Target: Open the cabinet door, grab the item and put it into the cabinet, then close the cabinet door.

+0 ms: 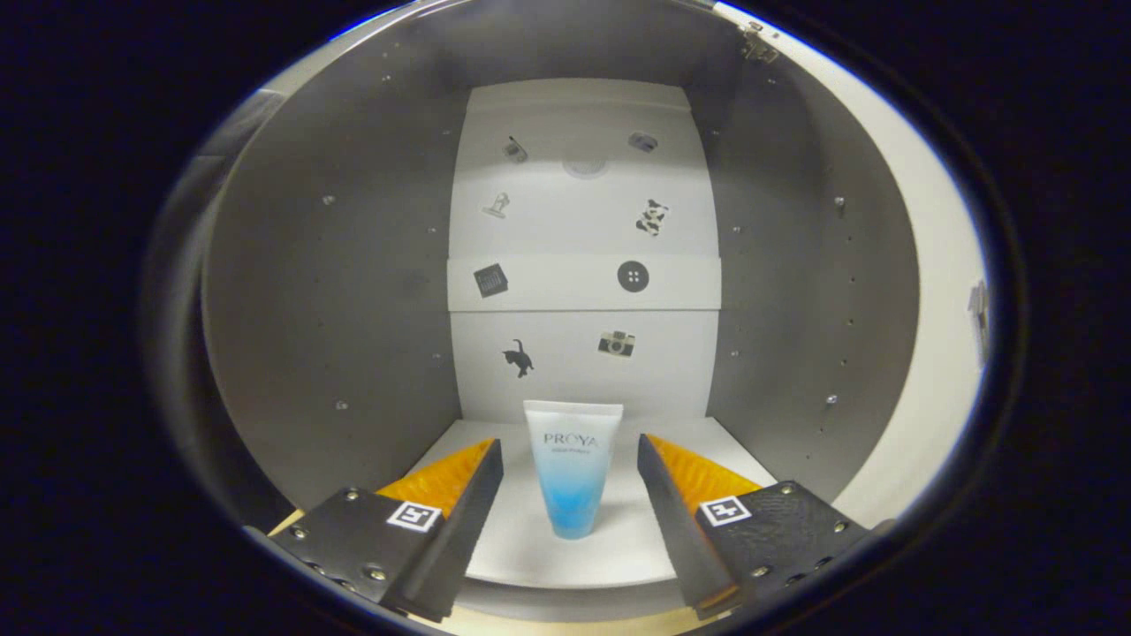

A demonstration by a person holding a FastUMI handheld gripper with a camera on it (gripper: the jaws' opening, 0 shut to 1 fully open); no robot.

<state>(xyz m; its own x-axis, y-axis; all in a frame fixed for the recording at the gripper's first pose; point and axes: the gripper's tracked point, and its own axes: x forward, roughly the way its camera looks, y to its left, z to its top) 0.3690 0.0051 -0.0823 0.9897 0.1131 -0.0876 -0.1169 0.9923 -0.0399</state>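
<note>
Gripper: I see my gripper (570, 459) spread wide, its two fingers on either side of the tube with clear gaps, neither pad pressing on it.
Tube: a cosmetic tube (573, 466), white at the crimped top and fading to blue toward the cap, stands upright on its cap between my fingers, roughly centred in the gap.
Tube's place: it rests on the cabinet floor (521, 539), near the front edge and well short of the back wall.
Cabinet: I am looking straight into the open cabinet (327, 291); grey side walls run back on both sides.
Back panel: white back panel (583, 230) carries small stickers, among them a cat (519, 358), a camera (616, 344) and a round button (633, 276).
Door: the cabinet door (937, 265) stands open on the right, its pale inner face toward me, a hinge (758, 42) at its top.
</note>
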